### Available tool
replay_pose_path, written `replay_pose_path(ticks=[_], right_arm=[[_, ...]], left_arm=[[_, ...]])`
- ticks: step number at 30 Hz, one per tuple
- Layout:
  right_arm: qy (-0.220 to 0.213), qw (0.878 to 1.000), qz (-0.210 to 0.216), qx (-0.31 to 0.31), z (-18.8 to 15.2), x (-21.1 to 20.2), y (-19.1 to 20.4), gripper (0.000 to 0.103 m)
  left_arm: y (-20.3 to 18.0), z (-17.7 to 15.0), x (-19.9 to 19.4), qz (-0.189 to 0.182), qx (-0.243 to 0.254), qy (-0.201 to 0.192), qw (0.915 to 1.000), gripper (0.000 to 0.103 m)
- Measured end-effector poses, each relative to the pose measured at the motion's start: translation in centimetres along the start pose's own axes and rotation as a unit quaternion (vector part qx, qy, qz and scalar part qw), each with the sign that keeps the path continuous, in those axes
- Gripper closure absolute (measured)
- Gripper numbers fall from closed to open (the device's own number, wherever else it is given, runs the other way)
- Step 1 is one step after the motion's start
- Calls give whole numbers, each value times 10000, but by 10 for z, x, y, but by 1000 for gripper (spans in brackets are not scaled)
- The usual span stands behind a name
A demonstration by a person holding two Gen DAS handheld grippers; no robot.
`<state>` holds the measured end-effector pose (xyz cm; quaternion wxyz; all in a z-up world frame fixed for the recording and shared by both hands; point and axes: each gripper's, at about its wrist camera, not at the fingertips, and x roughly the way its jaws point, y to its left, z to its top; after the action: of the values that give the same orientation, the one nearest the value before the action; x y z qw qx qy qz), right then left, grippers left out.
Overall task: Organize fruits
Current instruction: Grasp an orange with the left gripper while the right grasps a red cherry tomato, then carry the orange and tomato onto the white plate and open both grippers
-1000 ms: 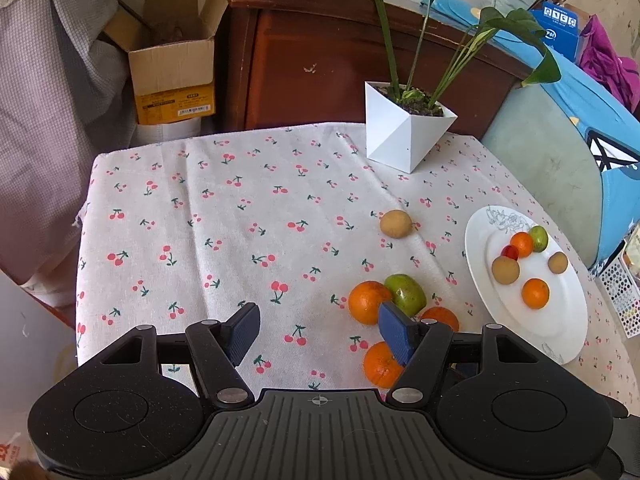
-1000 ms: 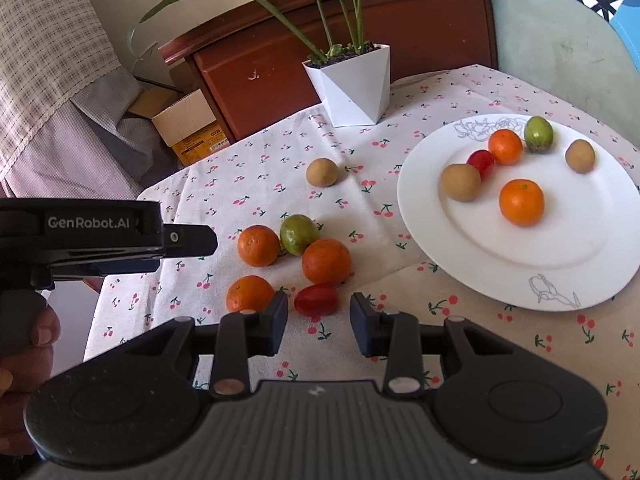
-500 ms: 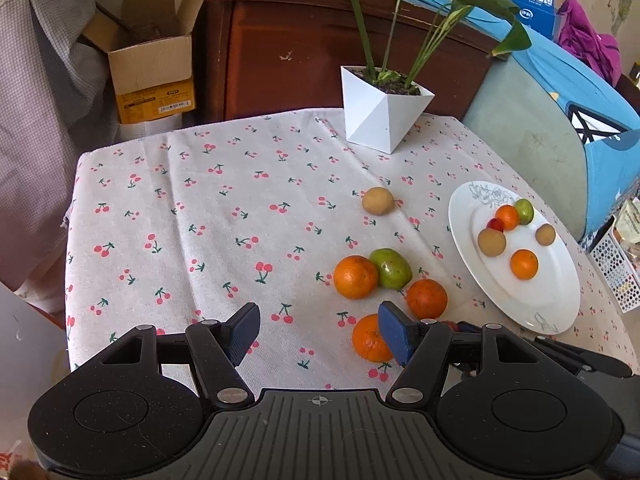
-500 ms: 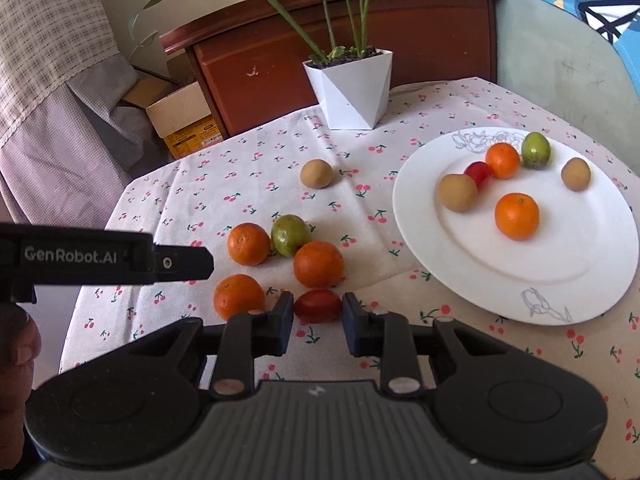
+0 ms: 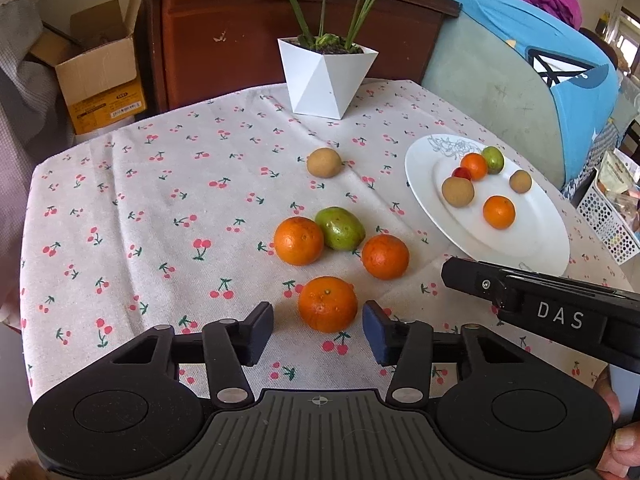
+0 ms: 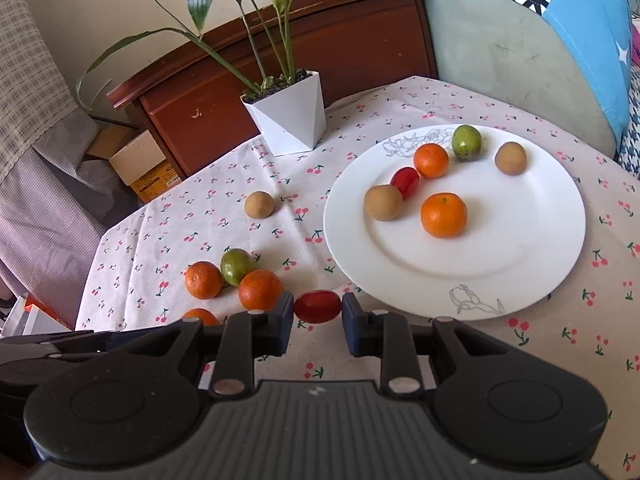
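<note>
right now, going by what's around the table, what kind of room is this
Most likely a lived-in room at home, not a lab. The table wears a cherry-print tablecloth, a potted plant stands at its far edge, a dark wooden cabinet sits behind it, and an open cardboard box rests on the floor.

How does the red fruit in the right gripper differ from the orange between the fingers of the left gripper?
The red fruit is small, oval and dark red; the orange is bigger, round and orange. The right gripper is shut on the red fruit, pads pressing both ends. The left gripper is closing, and its pads do not touch the orange yet. Both fruits are off the white plate.
</note>
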<state>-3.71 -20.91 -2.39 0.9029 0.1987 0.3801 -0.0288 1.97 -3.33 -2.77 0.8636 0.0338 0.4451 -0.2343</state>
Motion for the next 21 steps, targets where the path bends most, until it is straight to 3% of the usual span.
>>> replay_pose_path(ticks=[4,6,15,21], right_arm=[[3,10000,2,8,0,0,-1,77],[11,10000,3,9,0,0,-1,77],[-118,9999,-34,86,4,-8,-6,77],[-617,9972,-97,412,27,-34,-25,77]], left_arm=[[-3,0,2,-2,50,-68,10000,64],[-4,1,2,-38,70,-88,9999,73],[-15,9,-3,-53,94,-300,9995,74],[-36,32,-2,-278,174,-679,9972,73]])
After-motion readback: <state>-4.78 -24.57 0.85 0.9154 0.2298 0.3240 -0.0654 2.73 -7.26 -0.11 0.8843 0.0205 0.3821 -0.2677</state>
